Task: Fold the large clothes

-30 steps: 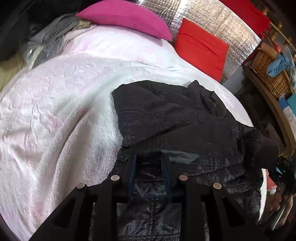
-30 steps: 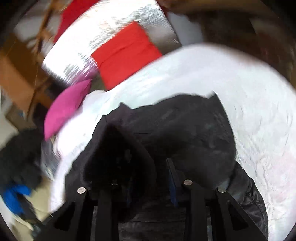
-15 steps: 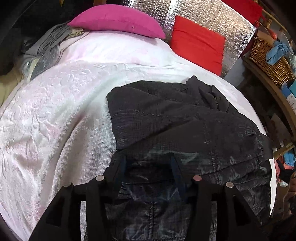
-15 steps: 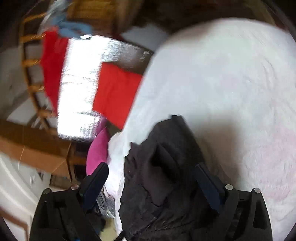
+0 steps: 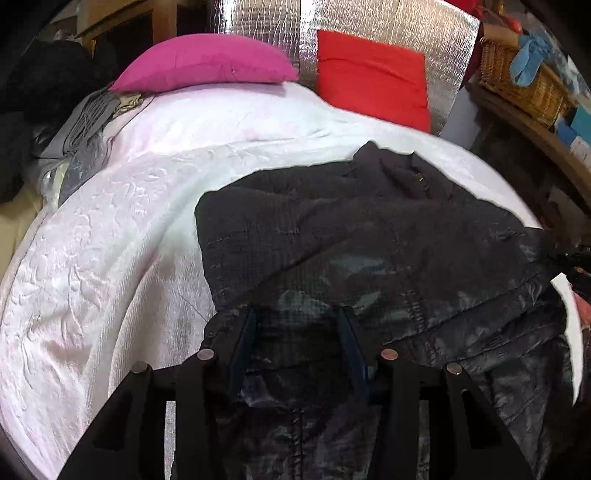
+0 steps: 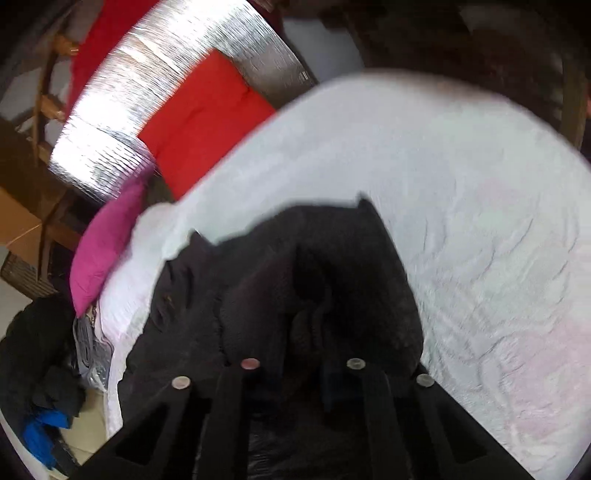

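A black quilted jacket [image 5: 332, 229] lies spread on the white bedspread [image 5: 110, 258], collar toward the pillows. My left gripper [image 5: 297, 332] hovers over its shiny near part. Its blue-padded fingers [image 5: 242, 343] stand apart and are closing, with jacket fabric lying between them and no pad visibly pressing. In the right wrist view the jacket [image 6: 258, 277] fills the lower middle. My right gripper [image 6: 301, 363] is shut on a bunched fold of it, and the dark cloth largely hides the fingertips.
A pink pillow [image 5: 207, 62] and a red pillow [image 5: 373, 77] lean against a silver foil panel [image 5: 369, 22] at the head of the bed. Grey clothes [image 5: 85, 125] lie at the bed's left edge. A wicker basket [image 5: 524, 77] sits on a shelf to the right.
The left jaws stand wider than a second ago, and that gripper has shifted a little over the jacket. The right jaws swung wide open half a second ago and have now closed on bunched fabric.
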### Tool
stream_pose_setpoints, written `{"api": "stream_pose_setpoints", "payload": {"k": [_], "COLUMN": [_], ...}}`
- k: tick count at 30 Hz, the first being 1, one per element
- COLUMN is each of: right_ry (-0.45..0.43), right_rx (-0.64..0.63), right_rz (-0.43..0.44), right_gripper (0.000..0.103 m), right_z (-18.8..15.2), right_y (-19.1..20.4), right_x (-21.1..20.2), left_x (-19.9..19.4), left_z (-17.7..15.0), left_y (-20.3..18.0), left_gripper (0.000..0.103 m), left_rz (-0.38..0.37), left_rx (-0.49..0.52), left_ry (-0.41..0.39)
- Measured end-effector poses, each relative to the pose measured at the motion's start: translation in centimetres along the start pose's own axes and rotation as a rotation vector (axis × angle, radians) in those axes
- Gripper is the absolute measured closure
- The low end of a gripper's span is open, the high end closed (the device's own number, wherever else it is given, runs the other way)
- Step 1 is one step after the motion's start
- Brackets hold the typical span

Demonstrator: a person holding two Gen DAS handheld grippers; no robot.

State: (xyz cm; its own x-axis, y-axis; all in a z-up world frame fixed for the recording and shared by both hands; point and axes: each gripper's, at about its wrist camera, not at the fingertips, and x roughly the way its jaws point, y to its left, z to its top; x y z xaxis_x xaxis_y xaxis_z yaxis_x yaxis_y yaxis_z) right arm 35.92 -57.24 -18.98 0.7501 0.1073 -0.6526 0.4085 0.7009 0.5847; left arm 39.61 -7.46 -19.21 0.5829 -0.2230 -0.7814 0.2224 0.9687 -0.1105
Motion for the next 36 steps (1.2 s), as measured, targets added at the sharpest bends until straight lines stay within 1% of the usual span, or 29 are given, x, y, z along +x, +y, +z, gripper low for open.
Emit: {"api": "stream_pose_setpoints", "payload": {"k": [2, 4, 6, 8, 9, 10, 11, 13, 16, 17, 19, 20, 21, 23, 24, 25, 26, 28, 29, 30, 31, 33, 35, 36], "right_ry": [-0.044, -0.042, -0.007, 0.104, 0.149, 0.147, 0.140, 0.139, 0.101, 0.087, 0.047, 0.028, 0.004, -0.068, -0.098, -0.100, -0.090, -0.082, -0.062, -0.014, 0.031, 0.091, 0.074, 0.075], "right_rx": [-0.028, -0.038, -0.025, -0.002, 0.011, 0.033, 0.048, 0.060, 0.056, 0.054, 0.029, 0.011, -0.010, -0.054, -0.108, -0.149, -0.189, -0.242, -0.266, -0.305, -0.335, -0.383, -0.386, -0.365], "right_rz": [-0.008, -0.026, -0.069, -0.100, -0.095, -0.072, -0.051, -0.010, 0.010, 0.011, 0.022, 0.037, 0.048, 0.053, 0.052, 0.042, 0.021, -0.017, -0.038, -0.072, -0.115, -0.189, -0.191, -0.178], "right_gripper": [0.089, 0.089, 0.089, 0.089, 0.088, 0.088, 0.086, 0.086, 0.081, 0.077, 0.063, 0.033, 0.014, 0.014, 0.014, 0.014, 0.016, 0.026, 0.035, 0.040, 0.041, 0.042, 0.042, 0.042], "right_z": [-0.2, -0.4, -0.7, -1.0, -1.2, -1.2, -0.9, -0.4, 0.0, 0.1, 0.4, 0.4, 0.3, -0.4, -0.6, -0.8, -1.1, -1.8, -2.1, -2.5, -2.9, -3.6, -3.5, -3.2], "right_y": [0.8, 0.5, -0.9, -2.1, -2.8, -3.2, -3.2, -2.9, -2.9, -2.7, -2.5, -2.3, -2.0, -1.3, -0.3, 0.4, 0.9, 1.8, 2.1, 2.5, 2.5, 2.5, 2.5, 2.4], "right_x": [-1.6, -2.2, -1.5, 1.0, 1.9, 1.9, 1.3, 0.0, -2.2, -2.6, -4.0, -4.5, -5.1, -5.9, -6.1, -6.0, -5.6, -4.4, -3.6, -2.1, -0.7, 1.7, 1.5, 0.9], "left_x": [-0.3, 0.0, 0.6, 1.1, 1.1, 1.0, 0.9, 0.2, -1.0, -1.4, -2.3, -2.6, -2.9, -3.0, -2.6, -1.9, -1.3, 0.1, 0.6, 0.9, 1.0, 1.1, 1.0, 0.8], "left_z": [0.1, 0.1, -0.1, -0.2, -0.2, -0.1, 0.0, -0.4, -0.2, -0.1, 0.0, 0.0, 0.0, 0.0, -0.1, 0.1, 0.1, -0.1, -0.2, -0.3, -0.4, -0.5, -0.6, -0.5], "left_y": [0.0, 0.1, -0.2, -0.3, -0.3, -0.3, -0.2, 0.0, 0.7, 0.8, 0.9, 0.7, 0.6, 0.3, 0.1, -0.1, -0.3, -0.5, -0.6, -0.8, -1.3, -1.7, -1.7, -1.5], "left_gripper": [0.059, 0.059, 0.059, 0.059, 0.059, 0.059, 0.056, 0.053, 0.051, 0.049, 0.043, 0.036, 0.029, 0.024, 0.024, 0.024, 0.024, 0.024, 0.024, 0.024, 0.024, 0.024, 0.024, 0.024], "left_rz": [-0.008, -0.006, 0.013, 0.029, 0.031, 0.031, 0.026, -0.004, -0.057, -0.068, -0.080, -0.082, -0.085, -0.089, -0.080, -0.072, -0.068, -0.064, -0.053, -0.030, -0.003, 0.016, 0.018, 0.007], "left_rx": [-0.002, 0.012, 0.035, 0.048, 0.051, 0.051, 0.041, 0.005, -0.049, -0.057, -0.062, -0.062, -0.062, -0.060, -0.055, -0.049, -0.046, -0.051, -0.048, -0.033, -0.008, 0.017, 0.014, 0.000], "left_ry": [-0.005, 0.007, 0.033, 0.048, 0.046, 0.046, 0.046, 0.039, 0.006, -0.012, -0.054, -0.072, -0.085, -0.094, -0.078, -0.055, -0.032, 0.026, 0.040, 0.048, 0.051, 0.055, 0.055, 0.053]}}
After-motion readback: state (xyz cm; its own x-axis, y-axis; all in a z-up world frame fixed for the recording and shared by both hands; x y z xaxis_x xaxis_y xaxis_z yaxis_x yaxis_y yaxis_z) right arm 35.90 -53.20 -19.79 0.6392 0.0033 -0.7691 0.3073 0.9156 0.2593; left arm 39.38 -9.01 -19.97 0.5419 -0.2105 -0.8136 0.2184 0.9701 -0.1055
